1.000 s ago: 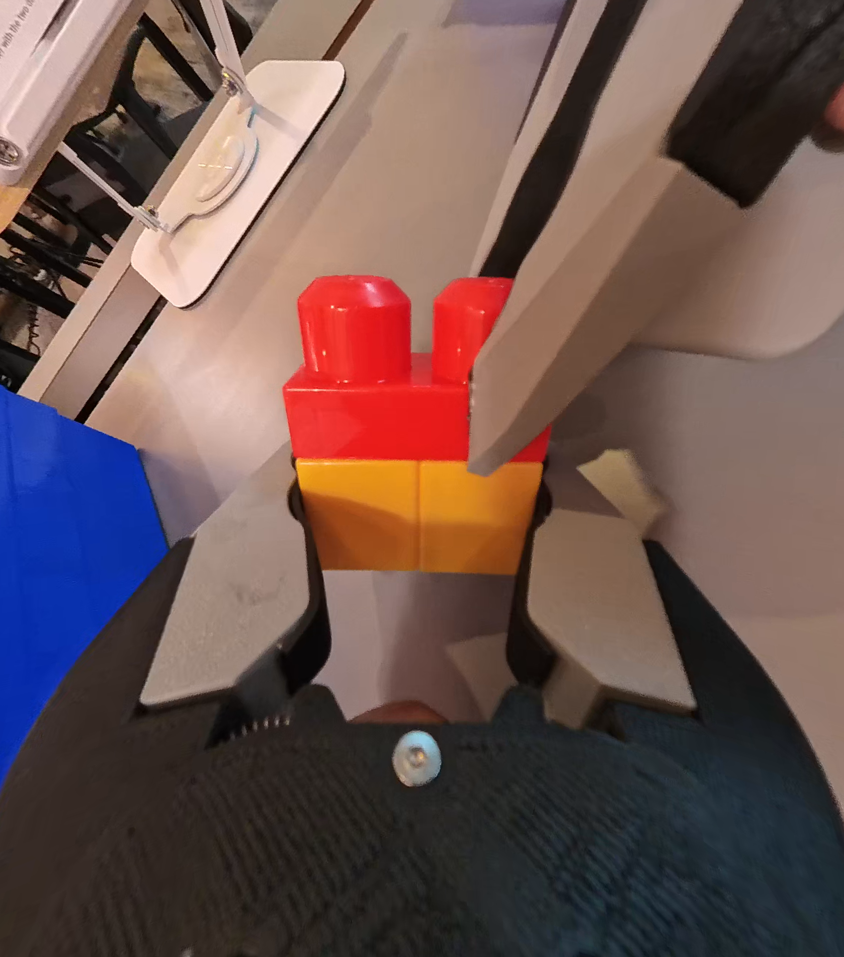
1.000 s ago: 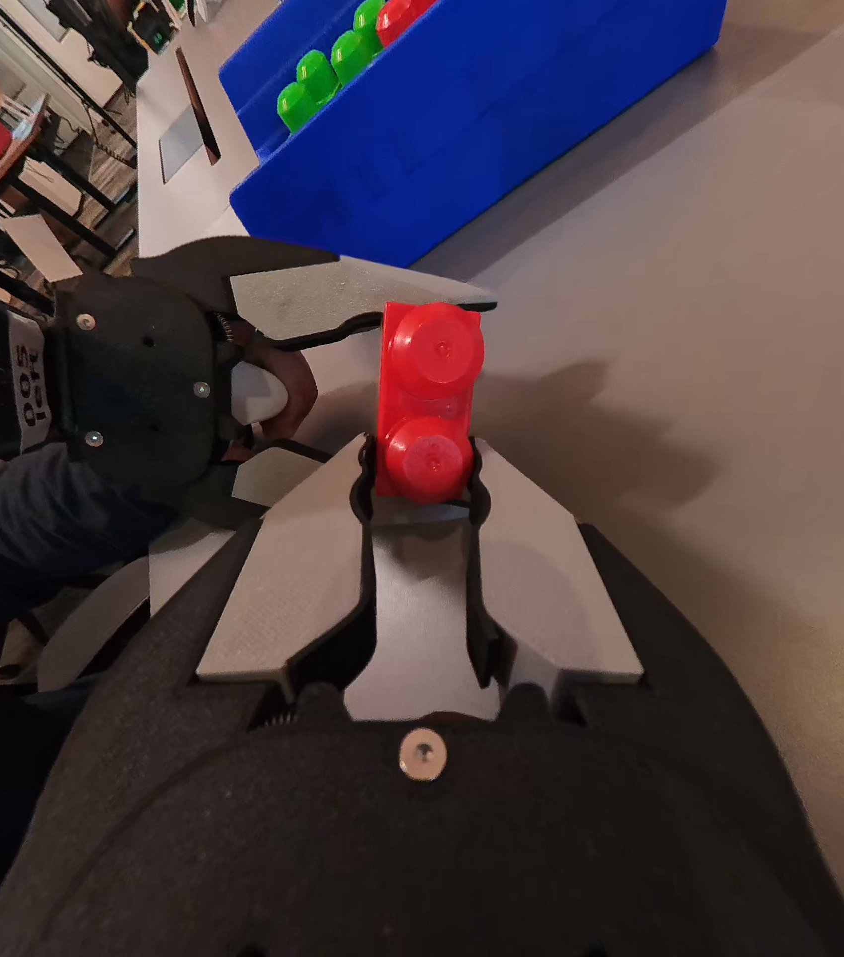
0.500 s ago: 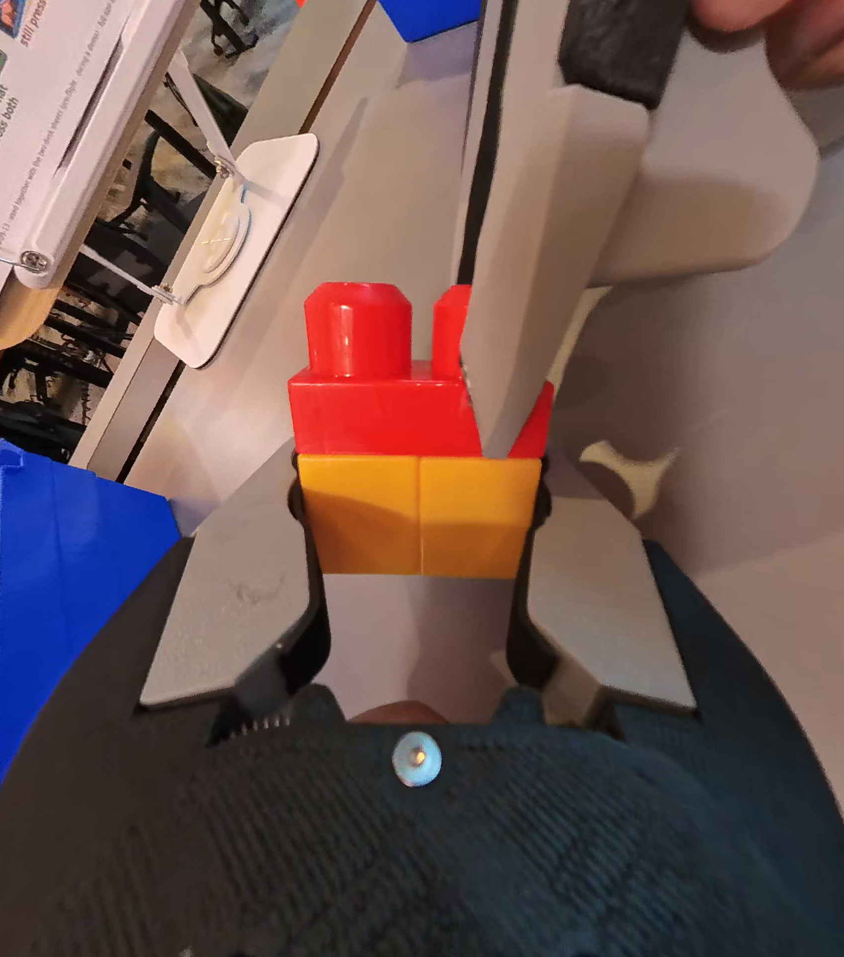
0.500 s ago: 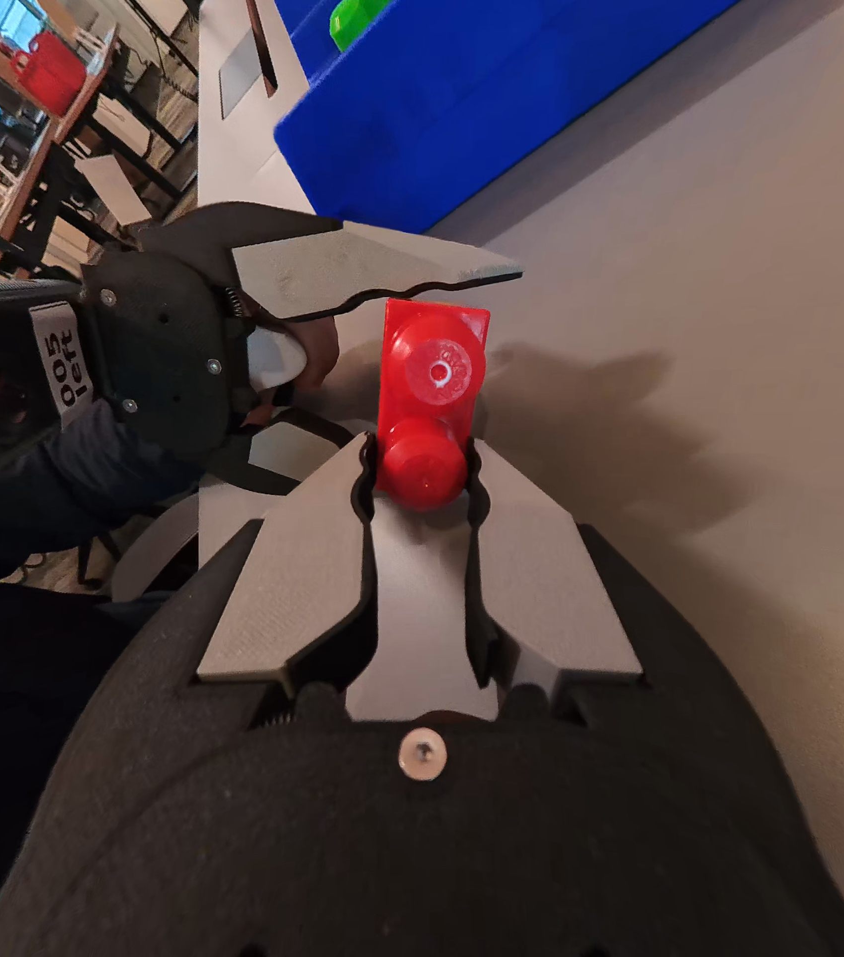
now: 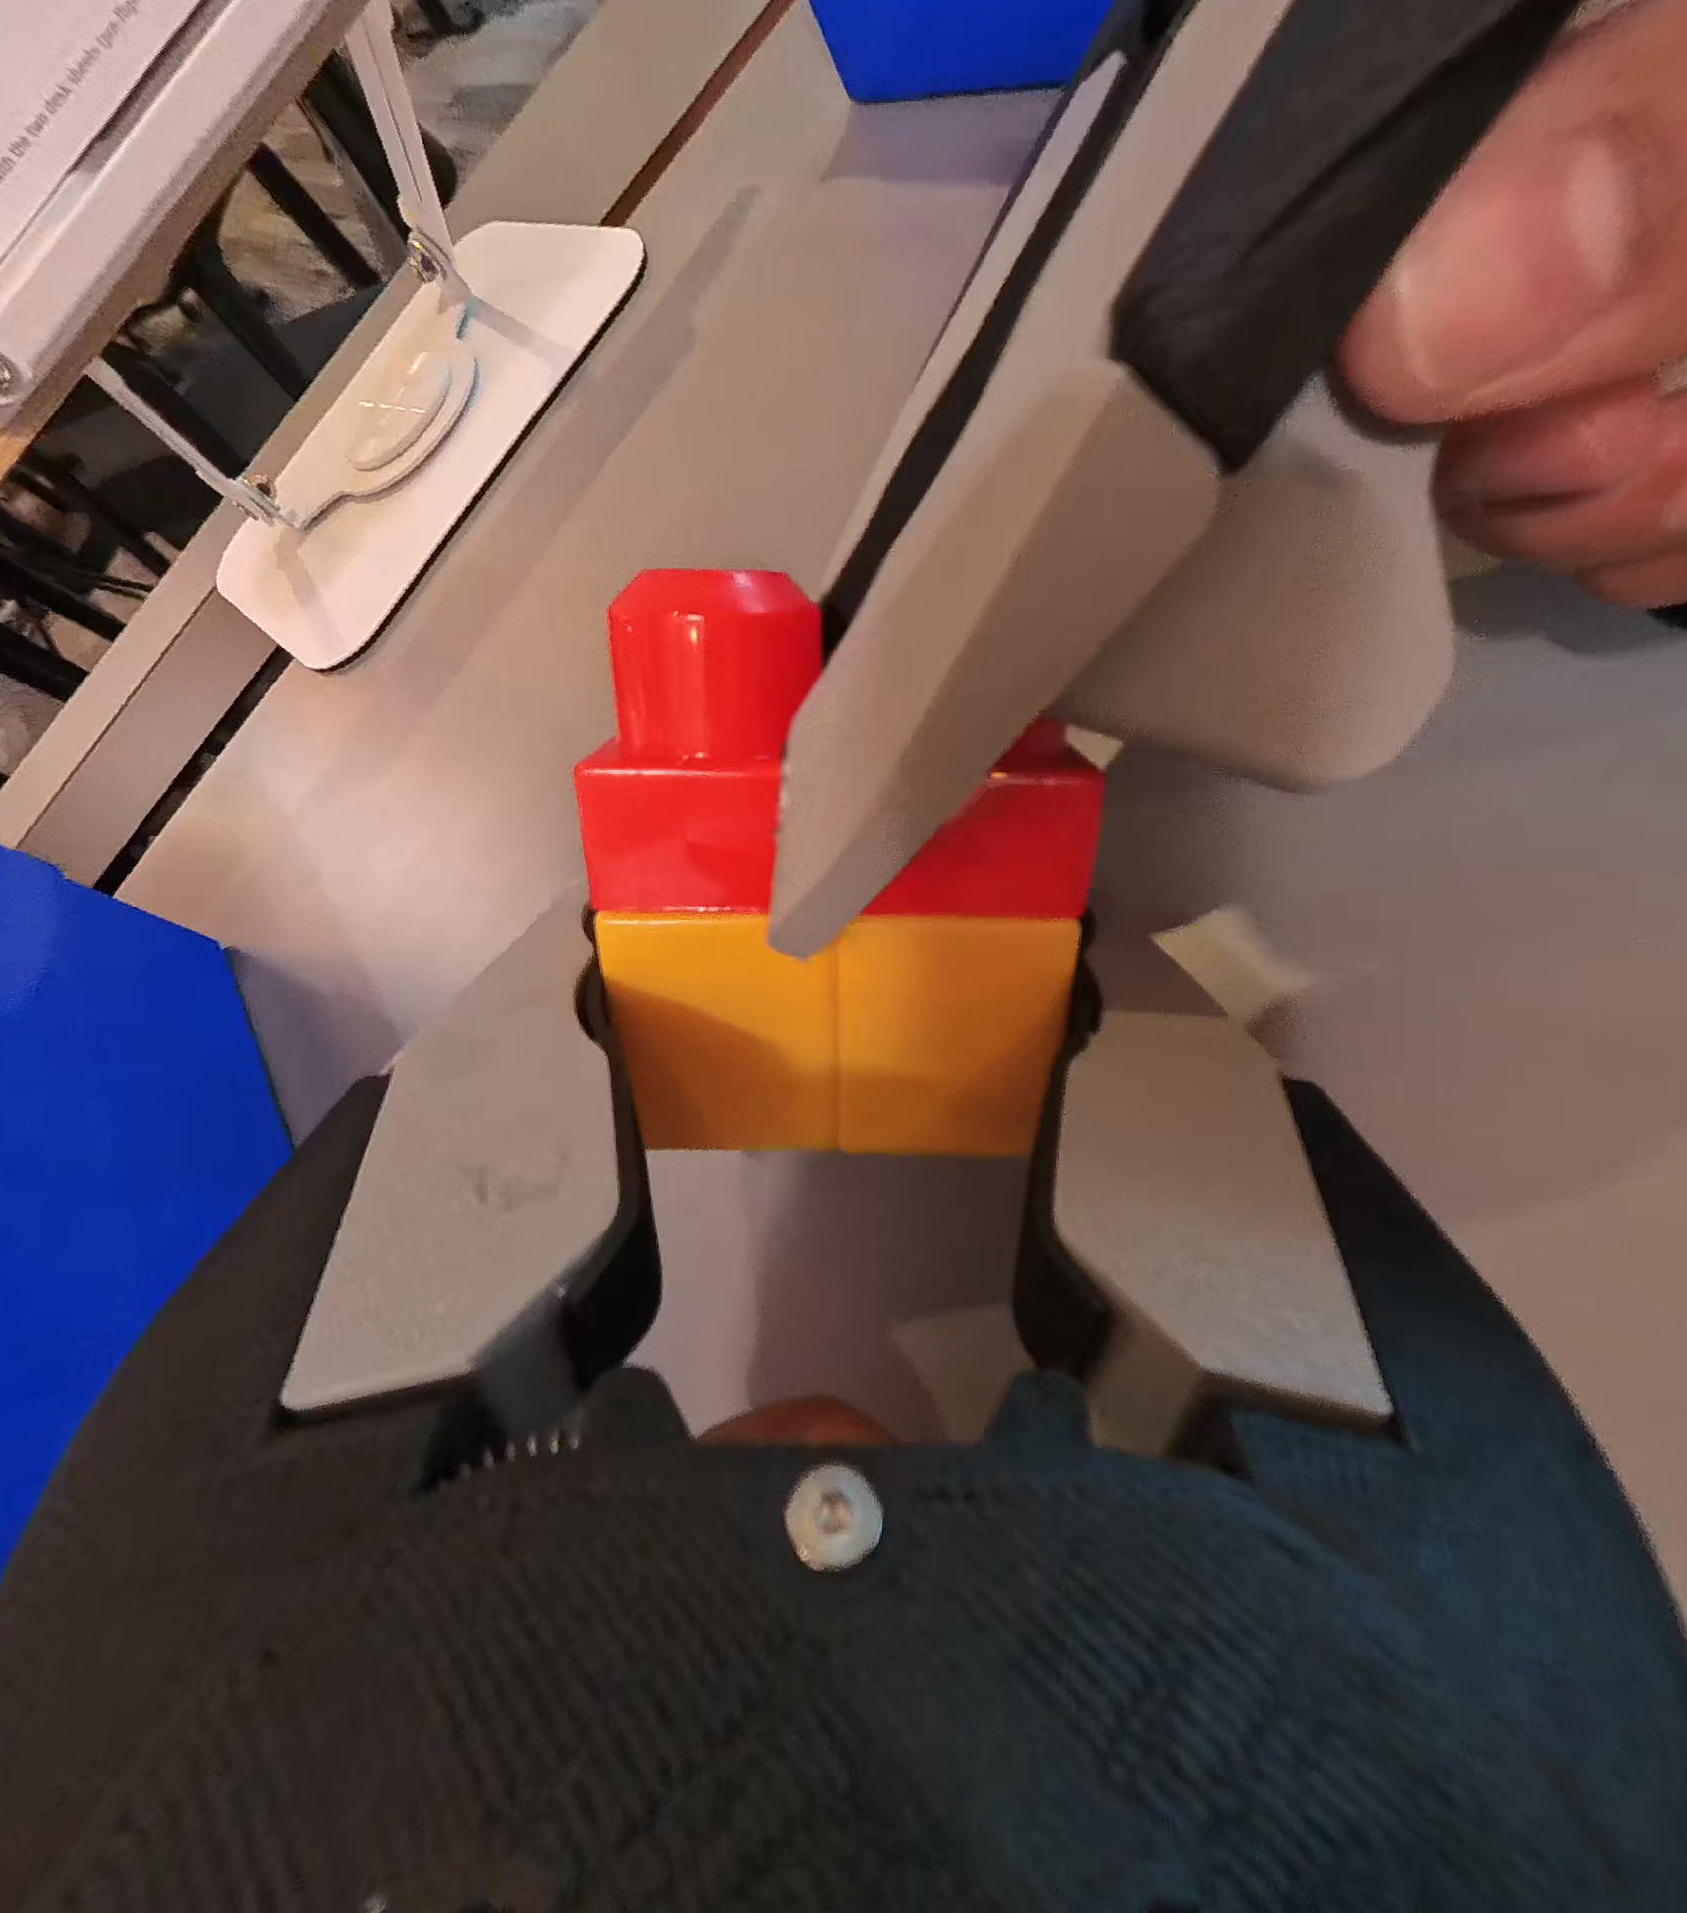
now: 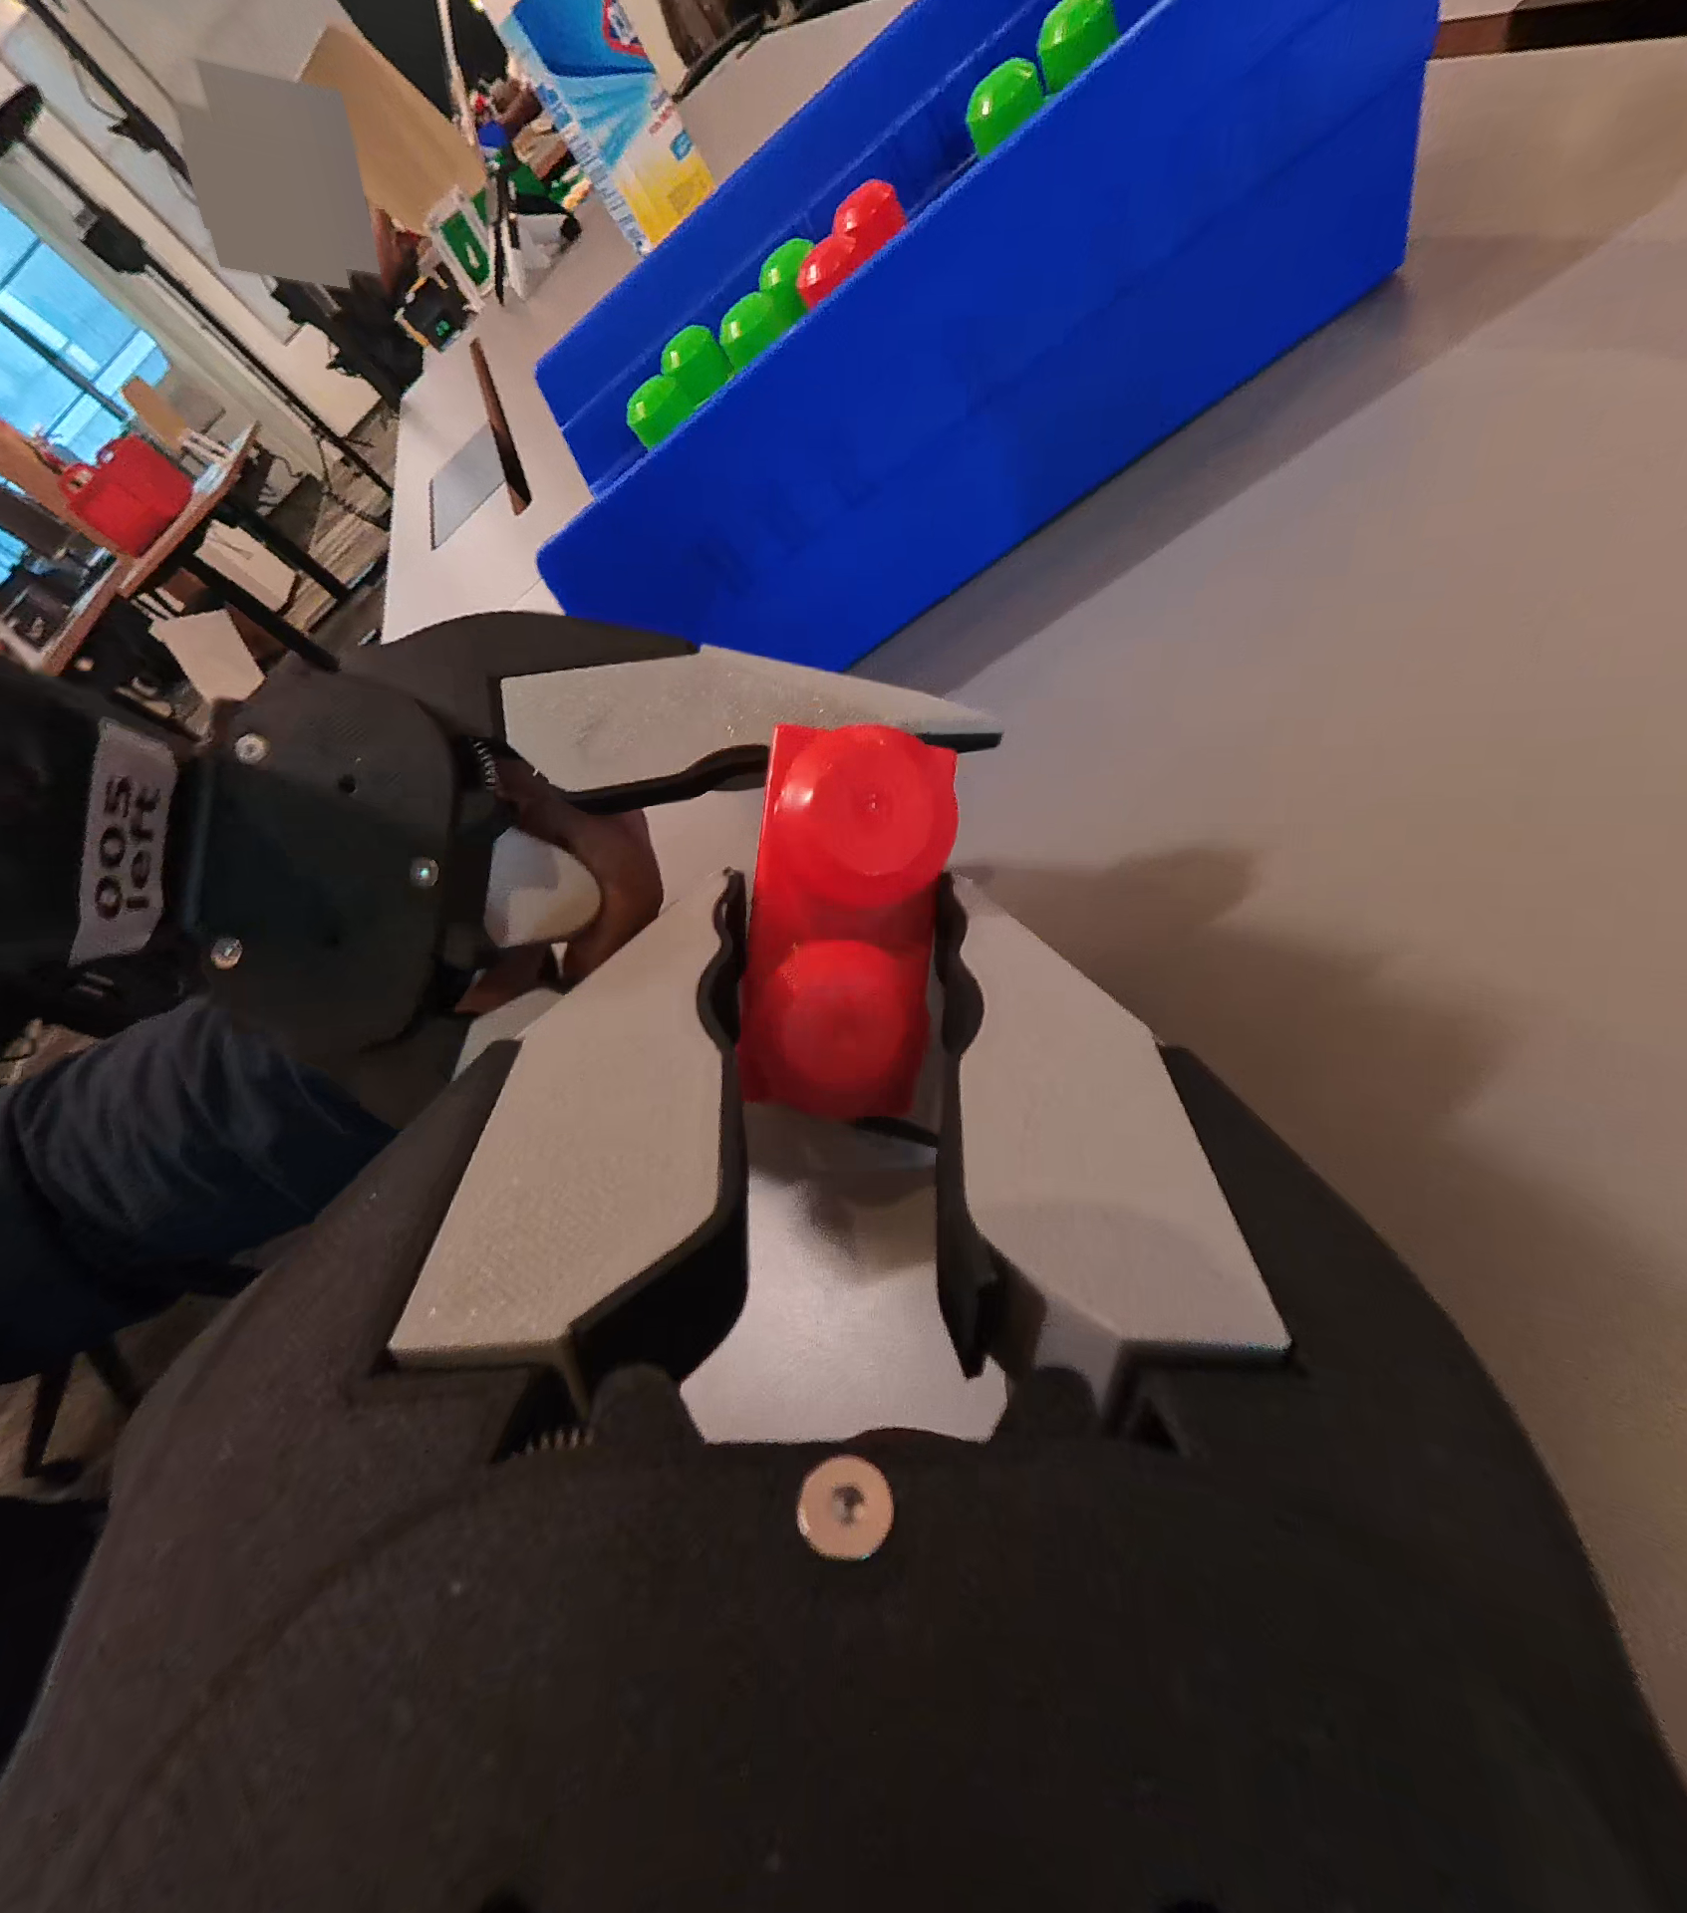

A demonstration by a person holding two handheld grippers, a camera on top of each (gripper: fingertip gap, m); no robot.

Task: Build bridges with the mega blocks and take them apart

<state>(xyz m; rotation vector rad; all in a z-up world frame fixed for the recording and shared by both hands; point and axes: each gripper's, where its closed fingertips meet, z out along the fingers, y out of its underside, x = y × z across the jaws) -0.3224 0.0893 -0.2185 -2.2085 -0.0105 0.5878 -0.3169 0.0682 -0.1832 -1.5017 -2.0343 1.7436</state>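
The left gripper [image 5: 837, 1020] pinches two glossy orange blocks [image 5: 834, 1035] side by side; the right gripper [image 6: 837, 999] clamps the smooth red two-stud block [image 6: 844, 932] stacked on them, above the grey table [image 6: 1439, 725]. Only the right wrist view shows the blue bin [image 6: 1077, 414] holding green and red blocks [image 6: 756, 311].

- Open grey worktop [image 6: 1439, 828] to the right of the red block [image 6: 849, 932]; free passage there.
- Blocked on the far side by the blue bin [image 6: 1025, 414], near the blocks, with green blocks [image 6: 704, 357] standing above its rim.
- Hemmed in from the left by the left tool [image 5: 837, 1009], clamped on the yellow blocks [image 5: 834, 1035].
- Covered from above by the right tool [image 6: 839, 994], closed across the red block.
- Crowded at the worktop's left edge by a white stand base [image 5: 435, 435] and a second blue bin [image 5: 42, 1139].
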